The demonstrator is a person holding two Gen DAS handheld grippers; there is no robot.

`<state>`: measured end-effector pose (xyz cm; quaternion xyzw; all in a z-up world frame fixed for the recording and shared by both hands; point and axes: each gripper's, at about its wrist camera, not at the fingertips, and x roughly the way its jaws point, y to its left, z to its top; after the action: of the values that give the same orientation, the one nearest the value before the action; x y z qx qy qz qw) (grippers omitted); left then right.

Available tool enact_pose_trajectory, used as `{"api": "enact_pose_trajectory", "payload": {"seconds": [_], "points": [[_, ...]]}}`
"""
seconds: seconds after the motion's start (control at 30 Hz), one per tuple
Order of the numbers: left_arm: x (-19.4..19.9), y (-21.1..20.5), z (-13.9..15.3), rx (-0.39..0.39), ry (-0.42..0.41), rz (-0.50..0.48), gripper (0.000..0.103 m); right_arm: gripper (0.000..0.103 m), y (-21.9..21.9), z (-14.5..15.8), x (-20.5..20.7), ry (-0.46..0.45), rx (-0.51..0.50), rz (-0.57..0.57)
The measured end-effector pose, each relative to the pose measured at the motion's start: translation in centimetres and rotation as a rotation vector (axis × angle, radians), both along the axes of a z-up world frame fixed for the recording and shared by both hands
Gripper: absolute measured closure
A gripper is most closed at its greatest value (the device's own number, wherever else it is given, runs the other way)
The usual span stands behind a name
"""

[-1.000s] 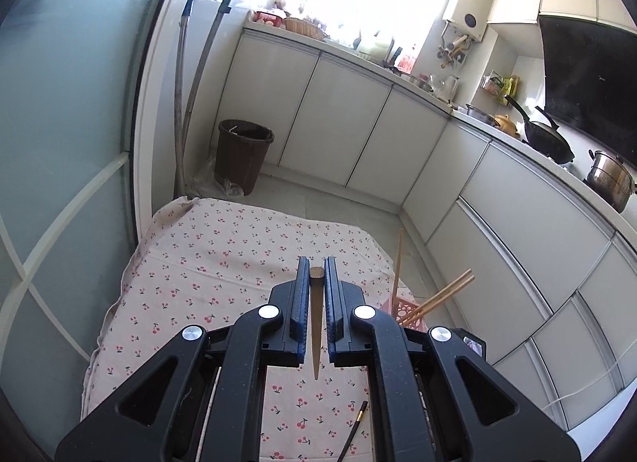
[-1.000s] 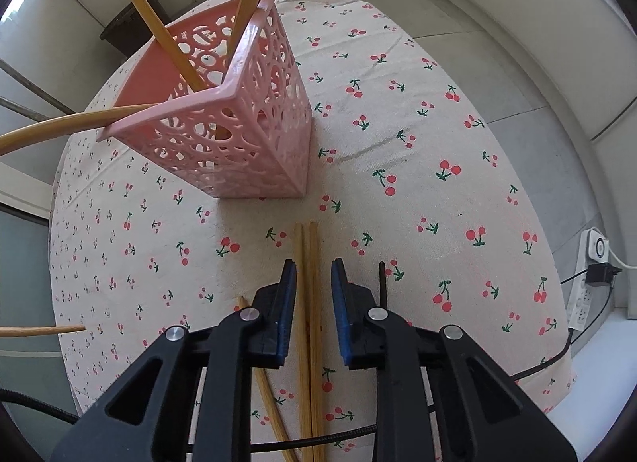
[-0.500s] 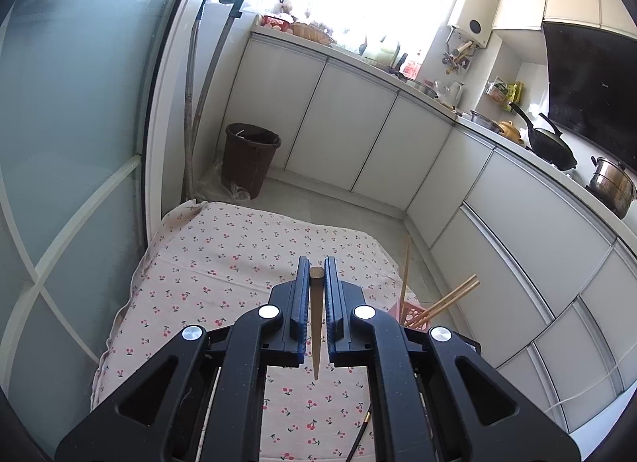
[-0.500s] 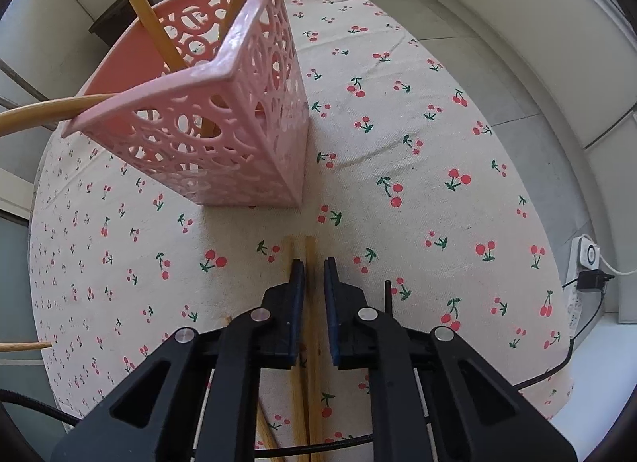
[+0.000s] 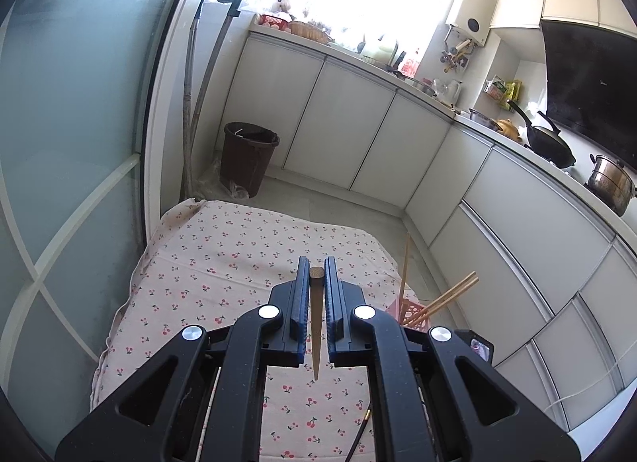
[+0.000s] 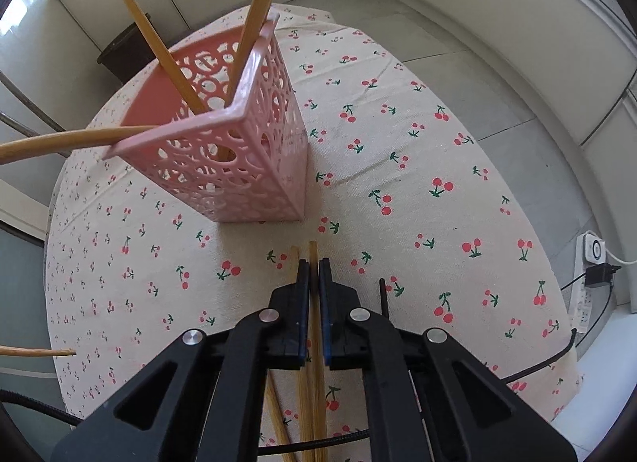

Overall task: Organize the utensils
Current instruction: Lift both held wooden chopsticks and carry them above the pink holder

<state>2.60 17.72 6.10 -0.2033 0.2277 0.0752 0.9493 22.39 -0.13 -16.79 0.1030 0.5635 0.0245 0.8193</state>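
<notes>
Right gripper [image 6: 313, 265] low on the cherry-print tablecloth [image 6: 418, 167], jaws pinched on one bamboo chopstick [image 6: 313, 249] — pink lattice holder [image 6: 247, 155] at 11 o'clock. Left gripper [image 5: 316, 277] aloft, clamping a dark chopstick [image 5: 316, 322] — likely awaiting its drop.

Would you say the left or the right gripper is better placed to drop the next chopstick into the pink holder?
Left. The left gripper already holds a dark chopstick aloft, while the right gripper is only closing on a chopstick lying on the cloth before the pink holder.
</notes>
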Motion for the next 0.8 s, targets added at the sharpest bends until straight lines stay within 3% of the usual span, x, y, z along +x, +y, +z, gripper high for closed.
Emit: {"api": "enact_pose_trajectory", "payload": {"seconds": [0.8], "points": [[-0.9,-3.2,1.6,0.040,-0.059,-0.055,0.096,0.098,-5.5,13.7,-8.3,-0.320,0.124,0.065]]}}
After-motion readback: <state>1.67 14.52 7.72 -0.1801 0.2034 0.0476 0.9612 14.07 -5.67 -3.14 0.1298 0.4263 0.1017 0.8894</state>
